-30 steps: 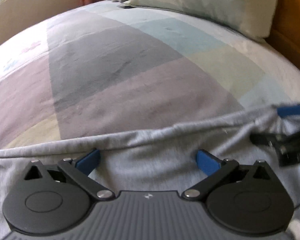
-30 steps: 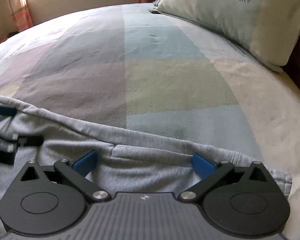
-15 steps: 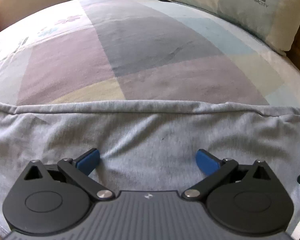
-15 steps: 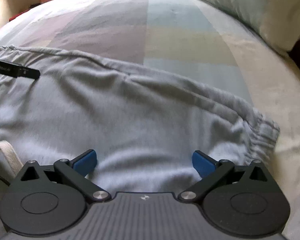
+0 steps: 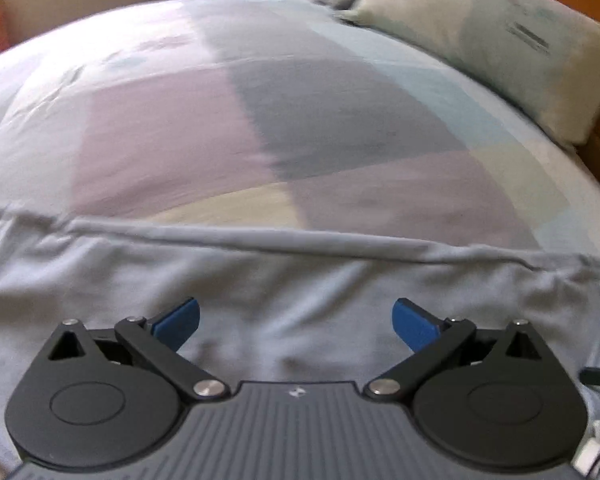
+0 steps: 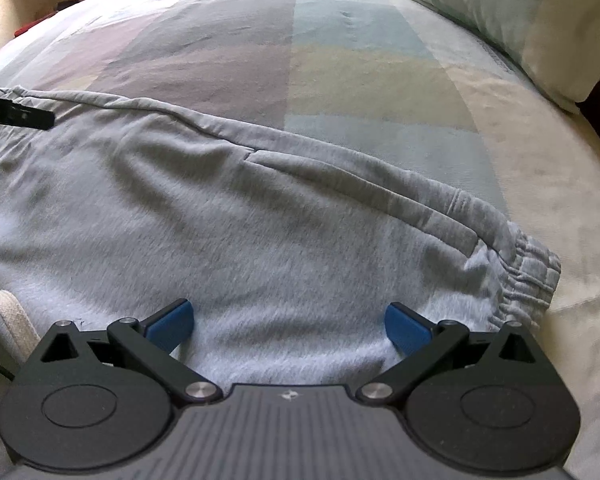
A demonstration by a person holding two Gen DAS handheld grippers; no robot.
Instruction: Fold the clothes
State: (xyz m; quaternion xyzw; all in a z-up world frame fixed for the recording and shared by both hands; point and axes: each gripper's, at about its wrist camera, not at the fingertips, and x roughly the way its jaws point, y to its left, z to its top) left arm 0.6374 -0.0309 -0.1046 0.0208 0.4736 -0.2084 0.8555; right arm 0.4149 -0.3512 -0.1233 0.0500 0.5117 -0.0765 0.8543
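The grey pants (image 6: 260, 220) lie spread across the bed (image 6: 340, 80) with their long axis running crosswise to both pairs of jaws, so each gripper looks over the cloth's width toward the far edge rather than along its length. The right gripper (image 6: 286, 326) hangs over the waist end: the gathered elastic waistband (image 6: 528, 268) sits ahead of its jaws and off to their right, with a slanted pocket opening (image 6: 364, 188) straight ahead. The left gripper (image 5: 296, 322) hangs further along the legs, where the far edge forms a rolled ridge ahead of its jaws. Both pairs of jaws stand wide apart with nothing between them, the cloth just beneath. The right gripper is the nearer one to the waistband; the leg ends lie out of view, so how many layers are stacked here cannot be told. The fabric looks like soft brushed fleece, thick and limp, with shallow wrinkles; it should drape and bunch when lifted. The bed's sheet is a smooth weave in pale colour blocks, and a plump pillow (image 6: 520, 20) lies far ahead to the right.
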